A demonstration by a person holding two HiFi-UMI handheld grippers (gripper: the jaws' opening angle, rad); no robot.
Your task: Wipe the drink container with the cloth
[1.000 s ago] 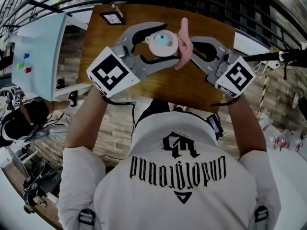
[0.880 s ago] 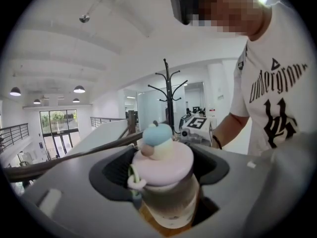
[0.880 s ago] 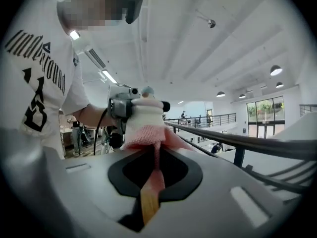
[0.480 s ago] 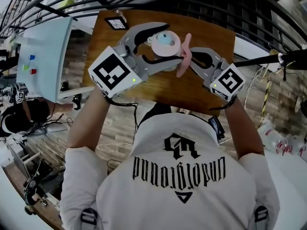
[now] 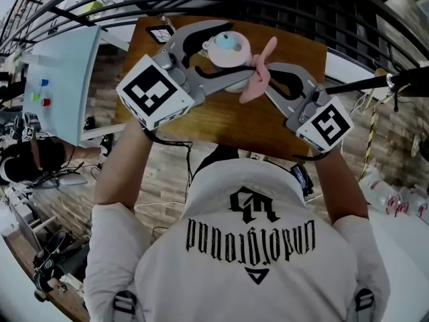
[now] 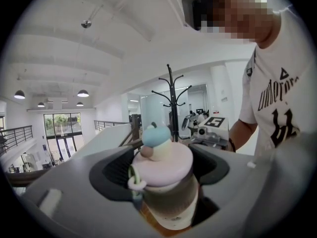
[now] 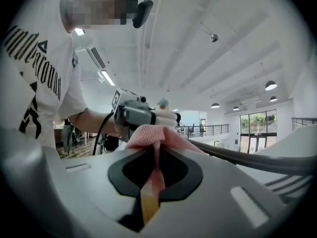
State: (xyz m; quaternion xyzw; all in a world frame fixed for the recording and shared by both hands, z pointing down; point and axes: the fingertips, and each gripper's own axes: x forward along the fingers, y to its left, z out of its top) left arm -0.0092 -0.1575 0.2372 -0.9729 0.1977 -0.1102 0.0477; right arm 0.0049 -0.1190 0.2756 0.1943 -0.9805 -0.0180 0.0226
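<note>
The drink container (image 5: 228, 48) is a small cup with a pink lid and a blue knob on top. My left gripper (image 5: 224, 54) is shut on its body and holds it upright above the wooden table (image 5: 221, 123); in the left gripper view the container (image 6: 166, 187) fills the space between the jaws. My right gripper (image 5: 260, 69) is shut on a pink cloth (image 5: 257, 72), which hangs beside the container's right side. In the right gripper view the cloth (image 7: 153, 140) is pinched between the jaws, with the container's lid (image 7: 163, 108) just beyond it.
A small marker card (image 5: 159, 33) lies at the table's far left corner. A dark metal railing (image 5: 301, 12) runs behind the table. A pale board (image 5: 60, 79) with coloured pieces stands to the left. Cables lie on the wood floor (image 5: 167, 173) in front.
Both grippers have risen and shifted toward the table's far edge with the container and the cloth. The cloth has swung from upright beside the lid to hanging at the container's right.
</note>
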